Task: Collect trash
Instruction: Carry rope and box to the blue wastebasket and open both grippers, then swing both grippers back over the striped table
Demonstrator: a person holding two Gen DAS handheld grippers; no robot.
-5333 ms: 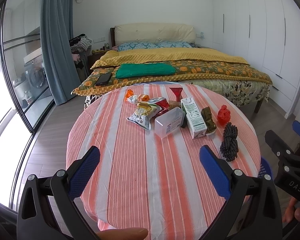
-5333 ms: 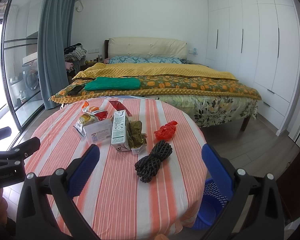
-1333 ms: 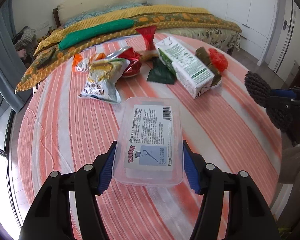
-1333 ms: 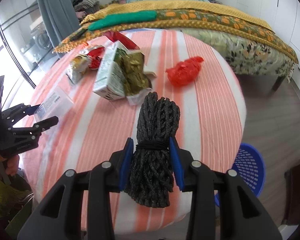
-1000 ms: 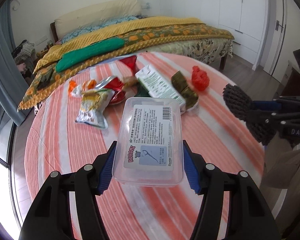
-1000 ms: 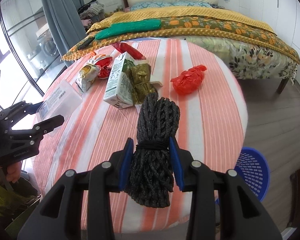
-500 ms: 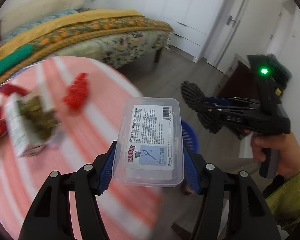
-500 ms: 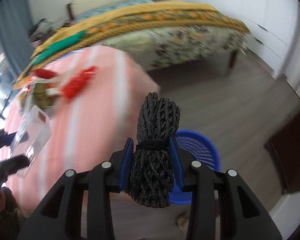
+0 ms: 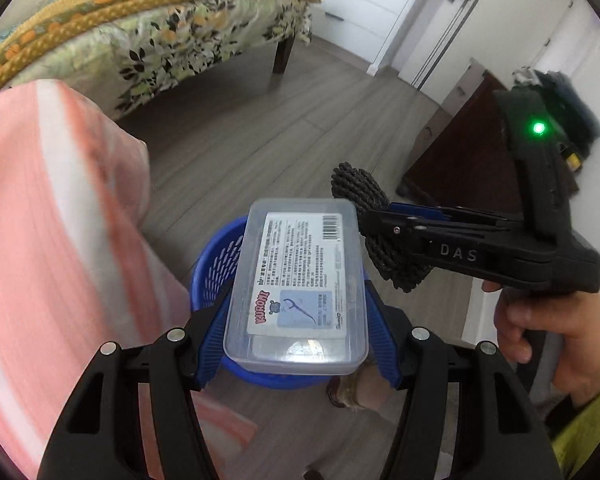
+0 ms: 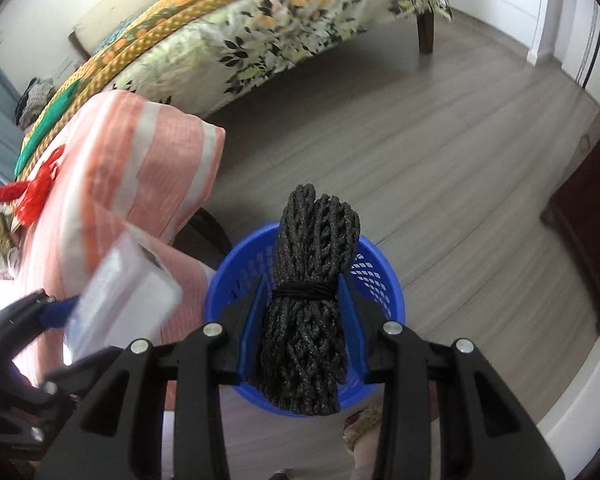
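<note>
My left gripper (image 9: pixel 296 320) is shut on a clear plastic box (image 9: pixel 298 280) with a printed label and holds it above the blue mesh trash basket (image 9: pixel 216 264) on the floor. My right gripper (image 10: pixel 303 312) is shut on a black coiled rope bundle (image 10: pixel 306 300) and holds it over the same basket (image 10: pixel 380 276). The rope (image 9: pixel 364 196) and the right gripper show to the right of the box in the left wrist view. The box (image 10: pixel 120 296) shows blurred at the left of the right wrist view.
The round table with the orange striped cloth (image 9: pixel 52 220) stands just left of the basket. A red bag (image 10: pixel 32 192) lies on it (image 10: pixel 140 160). The bed (image 9: pixel 140 32) is behind. A dark wooden cabinet (image 9: pixel 460 152) stands at the right on the grey wood floor.
Both grippers swung right, away from the table, and tilted down over the blue basket. The box and the rope stay held.
</note>
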